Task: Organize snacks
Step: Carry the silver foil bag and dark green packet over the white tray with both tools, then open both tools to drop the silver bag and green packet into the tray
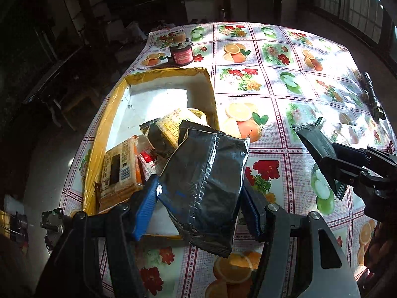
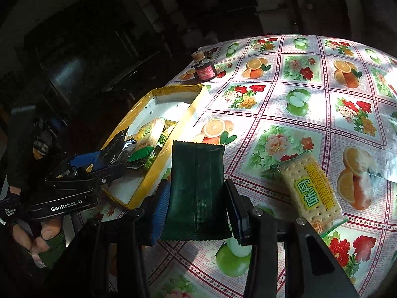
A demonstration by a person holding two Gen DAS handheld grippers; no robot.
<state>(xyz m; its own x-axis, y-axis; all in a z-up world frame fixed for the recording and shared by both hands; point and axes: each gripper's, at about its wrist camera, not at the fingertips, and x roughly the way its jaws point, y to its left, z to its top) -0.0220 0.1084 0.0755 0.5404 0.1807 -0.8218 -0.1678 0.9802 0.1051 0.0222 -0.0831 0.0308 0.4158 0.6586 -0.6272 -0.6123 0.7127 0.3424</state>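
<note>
Nearest in the left wrist view, the left claw (image 1: 198, 196) clamps a dark silvery foil snack packet (image 1: 203, 181) between its 2 blue pads, holding it tilted above the near edge of a shallow yellow-rimmed cardboard box with a white floor (image 1: 158, 92). In the right wrist view, the right claw (image 2: 196, 198) grips a dark green foil snack packet (image 2: 196, 188) upright between its pads, above the worktop (image 2: 285, 114) just beside the box's right wall. To the right of that claw, a clear-wrapped cracker pack with a yellow and green label (image 2: 310, 188) lies flat on the fruit-and-flower patterned oilcloth, apart from the box. Inside the box, near its front, several packs are piled: a tan biscuit pack (image 1: 121, 171), a small red sachet (image 1: 148, 164) and a yellow cracker pack (image 1: 173, 126); the far half of its floor is bare. Beyond the box, near the worktop's far edge, stands a small dark jar with a pink label and a cork top (image 1: 181, 49).
</note>
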